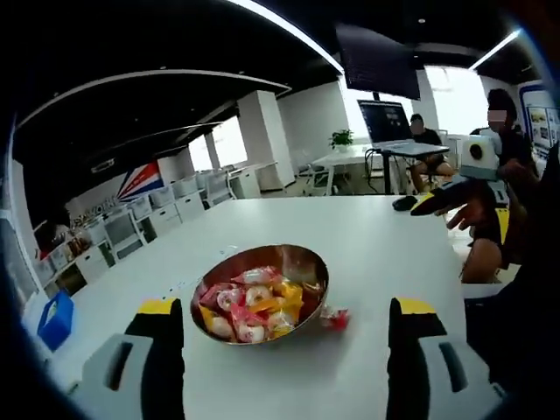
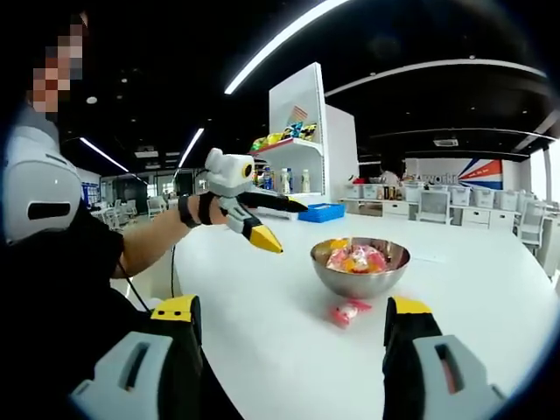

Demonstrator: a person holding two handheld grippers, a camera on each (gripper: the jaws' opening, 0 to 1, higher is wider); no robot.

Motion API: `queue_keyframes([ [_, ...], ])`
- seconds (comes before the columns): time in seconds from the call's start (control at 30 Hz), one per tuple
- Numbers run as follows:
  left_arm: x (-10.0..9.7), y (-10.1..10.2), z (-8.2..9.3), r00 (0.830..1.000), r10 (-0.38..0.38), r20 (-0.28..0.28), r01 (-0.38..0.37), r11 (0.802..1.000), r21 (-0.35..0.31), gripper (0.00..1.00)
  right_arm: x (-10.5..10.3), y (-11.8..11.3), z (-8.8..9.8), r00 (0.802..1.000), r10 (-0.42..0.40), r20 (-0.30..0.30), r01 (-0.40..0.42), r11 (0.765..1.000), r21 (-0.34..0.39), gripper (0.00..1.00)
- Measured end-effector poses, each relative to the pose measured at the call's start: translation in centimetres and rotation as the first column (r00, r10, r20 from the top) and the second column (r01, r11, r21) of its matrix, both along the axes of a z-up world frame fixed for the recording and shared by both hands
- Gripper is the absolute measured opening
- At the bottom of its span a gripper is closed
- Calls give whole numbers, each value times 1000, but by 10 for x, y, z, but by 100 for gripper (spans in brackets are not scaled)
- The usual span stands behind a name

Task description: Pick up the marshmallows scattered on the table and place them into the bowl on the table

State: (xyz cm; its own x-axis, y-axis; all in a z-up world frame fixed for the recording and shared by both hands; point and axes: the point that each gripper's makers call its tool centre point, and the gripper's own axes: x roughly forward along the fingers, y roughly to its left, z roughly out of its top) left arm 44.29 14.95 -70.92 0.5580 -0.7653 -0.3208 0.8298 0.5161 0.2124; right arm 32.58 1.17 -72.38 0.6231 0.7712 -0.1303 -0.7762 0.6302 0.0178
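Marshmallows in pink and yellow wrappers (image 1: 254, 306) fill the metal bowl (image 1: 302, 262) on the white table (image 1: 367, 245), and one wrapped marshmallow (image 1: 335, 318) lies on the tabletop just beside the bowl's rim. In the left gripper view, the left gripper (image 1: 284, 350) has its two yellow-tipped jaws spread wide with nothing between them, the bowl sitting just past the gap. In the right gripper view, the right gripper (image 2: 293, 346) is likewise wide apart and empty; the loose marshmallow lies between its jaw tips and the bowl. Farther off in that view, the left gripper is held above the table in a person's hand (image 2: 206, 210), jaws parted. Beyond the table stand white chairs (image 1: 122, 229), a blue box (image 2: 321, 212), and shelving (image 2: 302, 131).
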Motion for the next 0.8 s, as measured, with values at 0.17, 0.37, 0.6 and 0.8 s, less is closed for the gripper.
queue_keyframes([
  [0.17, -31, 30, -3, 1000, 4, 1, -4, 1000, -13, 95, -1, 4, 2, 1000, 3, 3, -3, 1000, -6, 81],
  [0.37, -63, 60, -22, 999, 38, -24, -38, 999, -4, 95, -5, 10, 4, 1000, 16, 11, -16, 1000, -11, 81],
  [0.6, -89, 92, -41, 995, 78, -56, -79, 997, -12, 95, -9, 18, 5, 999, 30, 12, -30, 999, -23, 81],
  [0.8, -104, 104, -57, 993, 97, -71, -98, 995, -9, 95, -8, 21, 4, 1000, 28, 5, -28, 999, -24, 81],
])
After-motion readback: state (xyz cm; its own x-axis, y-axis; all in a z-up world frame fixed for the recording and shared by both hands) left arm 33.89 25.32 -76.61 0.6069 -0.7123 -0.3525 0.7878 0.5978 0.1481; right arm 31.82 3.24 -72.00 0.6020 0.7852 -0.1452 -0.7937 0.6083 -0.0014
